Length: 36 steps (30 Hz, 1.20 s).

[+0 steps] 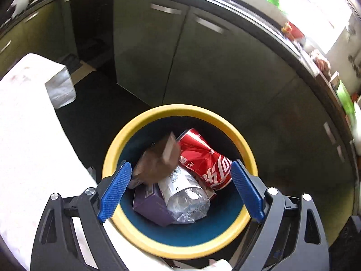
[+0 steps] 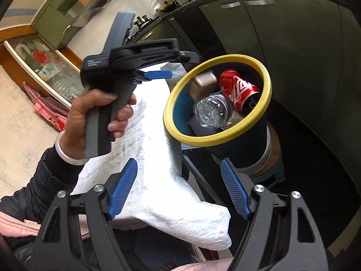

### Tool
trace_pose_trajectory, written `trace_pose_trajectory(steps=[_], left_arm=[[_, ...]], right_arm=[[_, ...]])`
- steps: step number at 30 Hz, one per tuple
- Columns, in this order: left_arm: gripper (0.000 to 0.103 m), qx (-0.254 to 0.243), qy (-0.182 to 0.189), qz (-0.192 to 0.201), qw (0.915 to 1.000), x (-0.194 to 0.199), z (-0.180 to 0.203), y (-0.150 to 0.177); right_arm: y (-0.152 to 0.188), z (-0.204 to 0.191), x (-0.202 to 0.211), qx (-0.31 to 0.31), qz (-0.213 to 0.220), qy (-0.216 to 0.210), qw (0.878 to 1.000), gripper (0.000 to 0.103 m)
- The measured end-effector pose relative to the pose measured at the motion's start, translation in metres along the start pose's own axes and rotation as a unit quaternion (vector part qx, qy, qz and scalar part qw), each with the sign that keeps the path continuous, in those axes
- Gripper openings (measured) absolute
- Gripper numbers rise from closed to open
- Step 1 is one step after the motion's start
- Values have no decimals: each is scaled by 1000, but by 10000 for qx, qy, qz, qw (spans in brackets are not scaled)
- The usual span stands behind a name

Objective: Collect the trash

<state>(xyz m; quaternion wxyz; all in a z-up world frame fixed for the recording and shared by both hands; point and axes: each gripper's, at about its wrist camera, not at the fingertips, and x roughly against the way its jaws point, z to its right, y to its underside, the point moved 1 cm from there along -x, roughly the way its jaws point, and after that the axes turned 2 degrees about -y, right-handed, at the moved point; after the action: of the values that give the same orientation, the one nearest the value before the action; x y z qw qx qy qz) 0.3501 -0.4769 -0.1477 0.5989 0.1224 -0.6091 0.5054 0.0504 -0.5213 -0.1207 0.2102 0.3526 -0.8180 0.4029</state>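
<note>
- The brown packet (image 1: 161,158) is blurred and sits at the top of the pile inside the bin (image 1: 180,110), directly below and ahead of the left gripper (image 1: 180,187); it appears to be loose in the air or just landing, touching neither pad.
- The left gripper is spread wide with nothing between its fingers, hanging over the near rim of the bin and pointing steeply down into it. The packet's long axis runs roughly from near-left to far-right in the left wrist view.
- In the right wrist view the packet (image 2: 204,85) shows as a ribbed brown block at the far-left side of the bin (image 2: 268,90).
- The left gripper is much the nearer; the right gripper (image 2: 180,189) is also spread and empty, held back over the cloth-covered table (image 2: 158,180), well apart from the bin.
- Under the packet lie a red can (image 1: 203,160), a clear plastic bottle (image 1: 187,196) and a purple box (image 1: 149,207).
- The can carries the white Coca-Cola script; small print beside it is too small to read. The bottle's white label has print I cannot make out.
- A hand (image 2: 94,117) with a pale bangle grips the left gripper's handle; faint lettering on its body is illegible.
- My judgement: this drop is done, and the next piece of trash must be sought away from the bin.
</note>
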Motion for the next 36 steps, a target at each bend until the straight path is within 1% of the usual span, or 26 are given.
trace_pose_trajectory(steps=[3,4,6,8,9,11,13,16,18,19,22,27,31,36], left_arm=[[90,-91,-127,347,9993,36,-3,15],[93,-190,-222,599,9978,54,-2,23],[98,-362,-412,996,9935,84,2,37],[98,-499,-633,1397,9869,120,1,61],[98,-495,-704,1506,9849,133,-2,70],[98,-412,-820,1718,9809,163,-12,99],[98,-286,-1020,1841,9772,189,-26,125],[98,55,-1382,2122,9674,229,-51,166],[98,277,-1599,2350,9584,261,-69,199],[98,390,-1668,2411,9552,272,-76,212],[98,912,-2002,2487,9433,308,-103,263],[98,1419,-2249,2523,9304,349,-129,333],[98,1661,-2346,2695,9191,381,-139,377],[98,1628,-2666,3048,8998,419,-129,412]], right_arm=[[1,-1,4,18,61,4,10000,74],[1,-2,5,25,79,9,10000,75],[1,-6,5,65,87,44,9999,75],[2,-12,3,159,63,89,9998,75],[3,-16,3,214,50,109,9997,75],[3,-25,2,361,43,203,9991,76],[5,-36,1,558,50,328,9979,78],[7,-54,1,806,65,360,9961,84],[9,-66,0,944,96,392,9947,94],[10,-70,0,1001,120,423,9940,96],[15,-89,-1,1238,189,577,9904,96],[25,-119,2,1636,317,933,9816,96],[30,-140,14,1860,565,1130,9744,96],[39,-168,39,2201,1061,1501,9580,96]])
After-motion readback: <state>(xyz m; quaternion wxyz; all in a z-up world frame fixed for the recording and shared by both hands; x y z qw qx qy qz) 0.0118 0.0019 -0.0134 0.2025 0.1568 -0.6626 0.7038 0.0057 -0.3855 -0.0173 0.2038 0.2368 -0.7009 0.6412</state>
